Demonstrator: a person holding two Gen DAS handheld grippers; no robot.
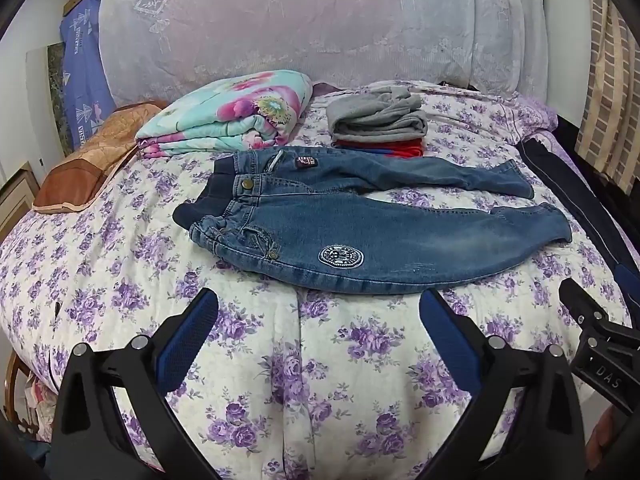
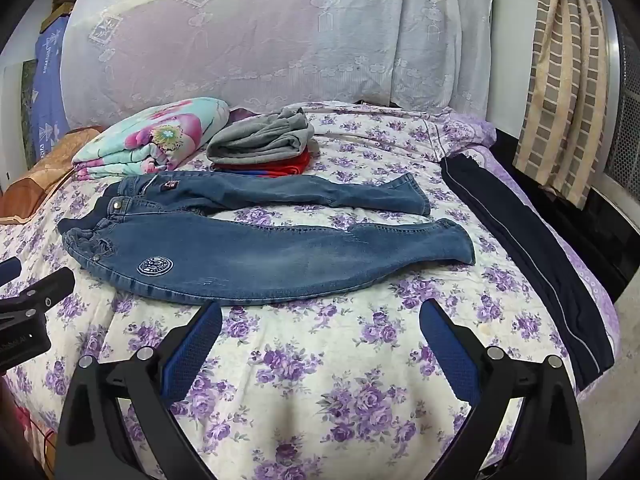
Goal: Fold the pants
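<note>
Purple-flowered bedding [image 1: 312, 360] covers the bed, and the jeans [image 1: 360, 240] lie flat across its middle, waistband left, legs spread slightly apart to the right. Beyond them sit a folded floral blanket [image 1: 228, 112] and a grey-and-red clothes stack [image 1: 376, 124]. Both the left tool [image 1: 318, 312] and right tool [image 2: 320, 324] hover near, fingers wide apart, holding nothing.
</note>
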